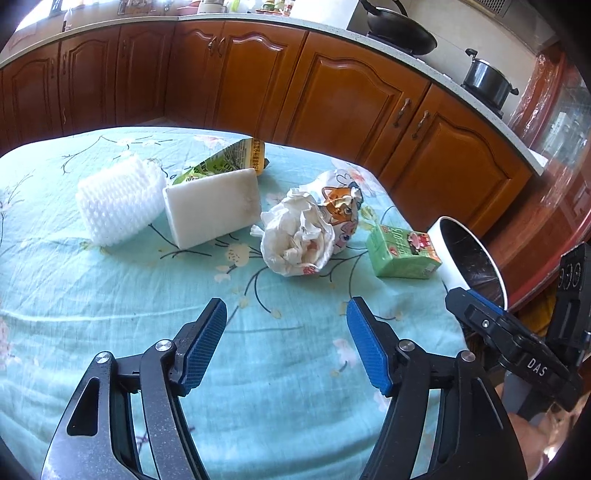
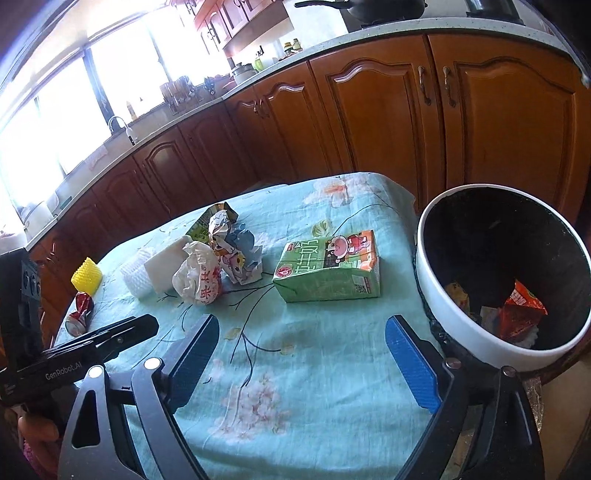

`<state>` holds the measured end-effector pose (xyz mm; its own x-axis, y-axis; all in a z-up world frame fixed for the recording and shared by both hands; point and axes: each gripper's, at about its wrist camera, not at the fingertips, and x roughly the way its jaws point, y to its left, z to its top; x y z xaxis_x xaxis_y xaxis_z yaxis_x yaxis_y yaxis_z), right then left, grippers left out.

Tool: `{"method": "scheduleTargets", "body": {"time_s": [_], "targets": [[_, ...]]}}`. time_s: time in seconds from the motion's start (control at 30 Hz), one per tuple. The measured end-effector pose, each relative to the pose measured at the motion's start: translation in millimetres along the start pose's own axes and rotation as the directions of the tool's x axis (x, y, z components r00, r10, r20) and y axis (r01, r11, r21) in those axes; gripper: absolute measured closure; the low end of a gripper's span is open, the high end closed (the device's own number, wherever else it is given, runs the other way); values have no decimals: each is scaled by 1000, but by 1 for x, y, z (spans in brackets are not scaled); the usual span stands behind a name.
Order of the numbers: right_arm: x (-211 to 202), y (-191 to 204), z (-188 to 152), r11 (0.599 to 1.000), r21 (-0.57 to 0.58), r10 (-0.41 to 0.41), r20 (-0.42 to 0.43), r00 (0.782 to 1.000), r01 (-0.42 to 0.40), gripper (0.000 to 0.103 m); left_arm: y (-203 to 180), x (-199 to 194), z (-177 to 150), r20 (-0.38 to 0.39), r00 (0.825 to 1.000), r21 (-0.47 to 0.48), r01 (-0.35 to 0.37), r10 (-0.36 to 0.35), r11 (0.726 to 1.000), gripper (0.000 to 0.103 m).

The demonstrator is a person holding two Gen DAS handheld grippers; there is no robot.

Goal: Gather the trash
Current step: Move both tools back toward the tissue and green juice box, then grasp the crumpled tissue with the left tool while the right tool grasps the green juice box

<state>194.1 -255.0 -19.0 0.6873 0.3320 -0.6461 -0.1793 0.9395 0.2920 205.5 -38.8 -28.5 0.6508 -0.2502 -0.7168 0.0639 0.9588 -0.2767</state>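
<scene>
Trash lies on a table with a turquoise floral cloth (image 1: 110, 295). A white foam net (image 1: 120, 201), a white foam block (image 1: 214, 206), a green-yellow wrapper (image 1: 236, 155), a crumpled white bag (image 1: 295, 240), a cartoon wrapper (image 1: 341, 214) and a green milk carton (image 1: 402, 253) sit at the far side. My left gripper (image 1: 286, 310) is open and empty, short of the crumpled bag. My right gripper (image 2: 301, 328) is open and empty, near the milk carton (image 2: 330, 271). A white bin (image 2: 461, 325) with a black inside stands at the table's right edge and holds an orange packet (image 2: 521, 310).
A yellow ridged cup (image 2: 87, 277) and a crushed red can (image 2: 79, 312) lie at the table's left edge in the right wrist view. Wooden kitchen cabinets (image 1: 351, 99) and a counter with a wok (image 1: 400, 31) and a pot (image 1: 485, 79) run behind the table.
</scene>
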Motion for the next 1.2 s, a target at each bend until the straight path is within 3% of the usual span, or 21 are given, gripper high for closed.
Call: {"method": "scheduleTargets", "body": {"time_s": [0.57, 0.67, 0.73, 0.83, 0.87, 0.9, 0.93, 1.03, 1.2], "targets": [[65, -3, 27, 995, -78, -62, -68, 996, 56, 9, 11, 60, 41, -42, 998, 18, -35, 36, 999, 30], [68, -3, 29, 993, -98, -72, -77, 994, 64, 9, 9, 65, 40, -51, 998, 31, -23, 25, 999, 46], [70, -4, 31, 992, -106, -71, -83, 994, 62, 9, 6, 65, 37, -56, 998, 42, -4, 6, 999, 70], [74, -3, 33, 990, -133, -61, -92, 994, 48, 12, -1, 62, 36, -48, 999, 68, 3, 1, 998, 83], [75, -3, 33, 989, -139, -63, -92, 994, 50, 14, -2, 60, 36, -42, 999, 74, 0, 3, 997, 83], [74, -3, 33, 988, -146, -67, -87, 994, 54, 27, -3, 58, 36, -37, 999, 77, -1, 3, 997, 84], [74, -3, 34, 988, -149, -62, -86, 994, 49, 47, -3, 55, 35, -34, 999, 77, 3, 0, 997, 84], [73, -8, 31, 993, -115, -32, -111, 993, 19, 73, -1, 48, 32, -29, 1000, 71, 12, -10, 997, 85], [58, -9, 21, 995, -104, -12, -106, 994, 1, 80, -2, 39, 25, -26, 999, 71, 23, -21, 997, 85]]}}
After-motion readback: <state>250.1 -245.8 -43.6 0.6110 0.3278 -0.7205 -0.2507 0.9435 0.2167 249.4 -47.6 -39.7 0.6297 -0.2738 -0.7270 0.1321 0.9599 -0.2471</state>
